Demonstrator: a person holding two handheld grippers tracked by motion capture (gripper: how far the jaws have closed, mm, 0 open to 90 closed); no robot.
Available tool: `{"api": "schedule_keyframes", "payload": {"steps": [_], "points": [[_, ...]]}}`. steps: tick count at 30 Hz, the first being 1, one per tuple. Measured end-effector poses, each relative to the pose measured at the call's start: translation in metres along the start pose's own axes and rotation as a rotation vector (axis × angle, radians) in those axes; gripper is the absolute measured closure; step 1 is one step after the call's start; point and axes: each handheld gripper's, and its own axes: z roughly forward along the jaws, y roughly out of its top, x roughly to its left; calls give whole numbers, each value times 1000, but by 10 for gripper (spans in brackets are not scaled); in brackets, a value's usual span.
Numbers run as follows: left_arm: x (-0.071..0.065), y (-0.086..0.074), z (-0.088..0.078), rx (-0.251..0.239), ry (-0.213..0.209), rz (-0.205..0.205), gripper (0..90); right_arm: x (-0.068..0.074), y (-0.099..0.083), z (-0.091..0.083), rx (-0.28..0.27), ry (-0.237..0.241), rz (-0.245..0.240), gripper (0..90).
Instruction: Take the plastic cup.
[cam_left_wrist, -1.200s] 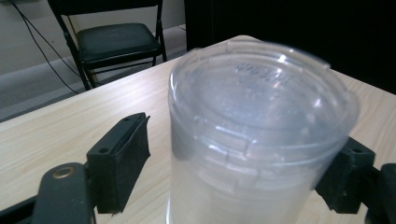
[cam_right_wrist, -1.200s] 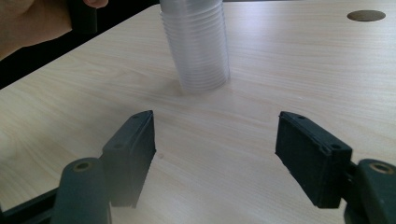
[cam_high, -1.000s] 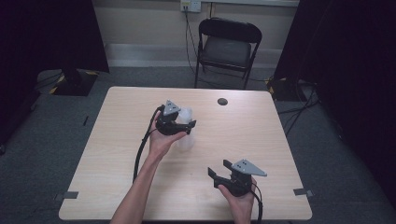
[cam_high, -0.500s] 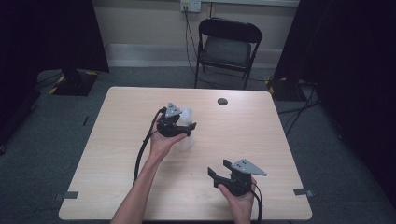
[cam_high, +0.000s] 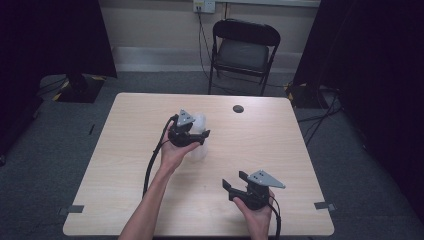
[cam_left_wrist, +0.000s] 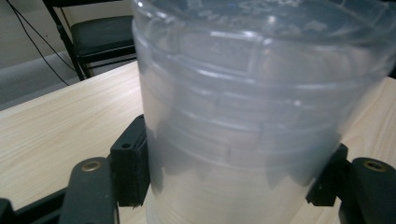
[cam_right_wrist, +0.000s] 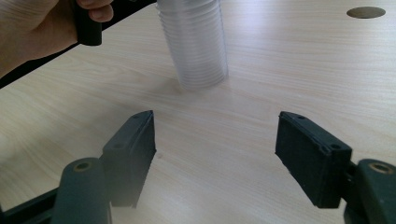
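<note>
The left gripper (cam_high: 200, 134), jaws just closed in, clamps the clear cup stack (cam_left_wrist: 261, 116), top cut off in its own view.

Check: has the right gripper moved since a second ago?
No. The right gripper sits at the same spot near the table's front edge, jaws open, apart from the cup stack.

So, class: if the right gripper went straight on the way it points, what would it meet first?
Probably the stack of clear cups, ahead of the open right gripper across bare table; depth is uncertain.
</note>
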Motion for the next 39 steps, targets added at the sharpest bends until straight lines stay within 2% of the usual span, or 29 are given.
{"api": "schedule_keyframes", "payload": {"steps": [6, 18, 28, 30, 36, 39], "points": [[-1, 2, -1, -6, -22, -11, 332, 0, 0, 0, -2, -1, -1, 286], [-1, 8, -8, -28, 2, 3, 335, 0, 0, -1, -2, -2, 1, 286], [1, 10, -11, -55, 1, -24, 345, 0, 0, -1, -2, 0, 1, 287], [1, 12, -13, -47, 1, -11, 342, 0, 0, 0, -1, 2, -1, 287], [-2, 18, -15, -67, -2, -5, 348, 0, 0, 0, -3, 1, -2, 286], [-2, 21, -17, -85, 2, -20, 357, 0, 0, 0, -3, 2, -2, 286]]}}
